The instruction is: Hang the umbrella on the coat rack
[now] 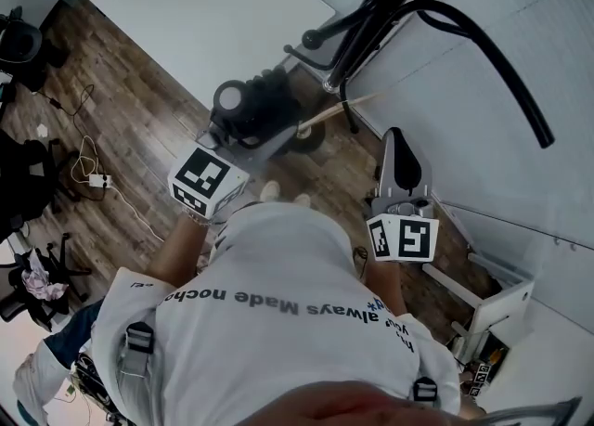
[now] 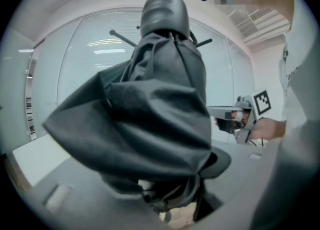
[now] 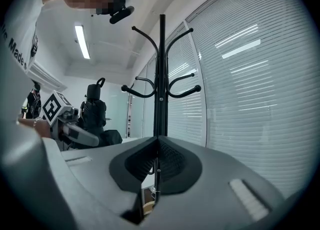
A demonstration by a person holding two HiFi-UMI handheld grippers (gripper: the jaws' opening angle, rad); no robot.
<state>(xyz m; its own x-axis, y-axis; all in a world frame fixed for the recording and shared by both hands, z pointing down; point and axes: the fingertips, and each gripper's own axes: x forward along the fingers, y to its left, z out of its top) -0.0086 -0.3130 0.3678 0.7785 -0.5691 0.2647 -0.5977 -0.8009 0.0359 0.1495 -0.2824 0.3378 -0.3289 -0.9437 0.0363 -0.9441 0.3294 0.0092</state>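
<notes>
Closest to us, below the head camera, we see the person's white shirt point(image 1: 278, 322), with a hand stretched forward on either side of it. The left gripper point(image 1: 249, 132) is clamped on the folded black umbrella point(image 2: 150, 124), its jaws set fairly wide around the bunched dark fabric at the lower part of the bundle. We read the umbrella's long axis as close to upright. Its rounded handle end point(image 2: 165, 13) points up toward the ceiling and leans slightly away from the gripper, while the loose canopy folds hang down over the jaws. In the right gripper view the umbrella stands upright off to the left, with a small strap loop point(image 3: 101, 81) at its top. The right gripper point(image 3: 159, 159) is closed, its dark pads meeting at the centre line, and we see nothing between them. It is aimed roughly level at the coat rack point(image 3: 161, 73). The rack is a black pole with curved hooks branching off at two heights, standing just beyond both grippers and a little right of the umbrella. In the head view the hooks arc across the upper right, above the wooden floor point(image 1: 130, 109). Behind the rack is a glass wall with white blinds point(image 3: 250, 73). Farther off to the left is a white worktop point(image 1: 204, 16), and cables point(image 1: 88, 169) trail over the floor at the left edge.
</notes>
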